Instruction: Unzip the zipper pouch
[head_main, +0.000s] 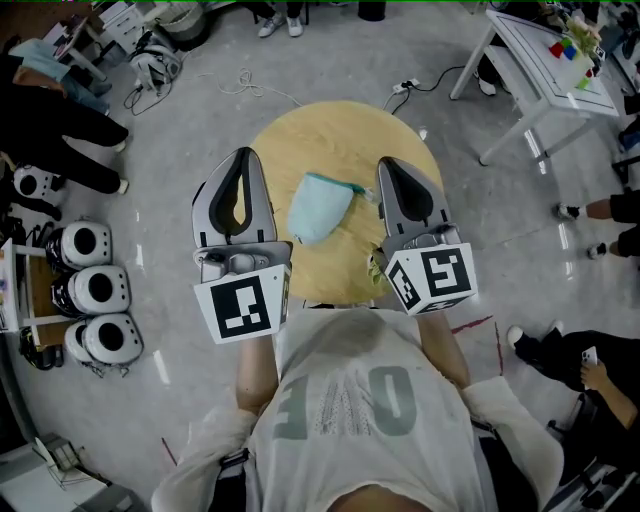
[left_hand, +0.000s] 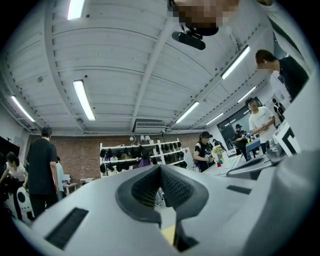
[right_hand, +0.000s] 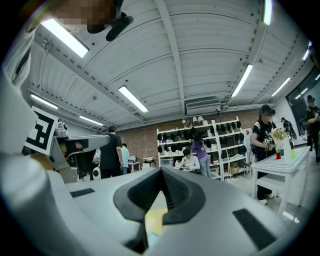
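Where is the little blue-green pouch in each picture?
Head view: the pouch lies mid-picture on the round yellow table.
Left gripper view: not in it.
Right gripper view: not clearly in it.
Shared landmark: the table, a yellow sliver low in the middle of both gripper views.

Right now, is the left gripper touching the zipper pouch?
Apart. The head view shows bare tabletop between the left gripper and the zipper pouch.
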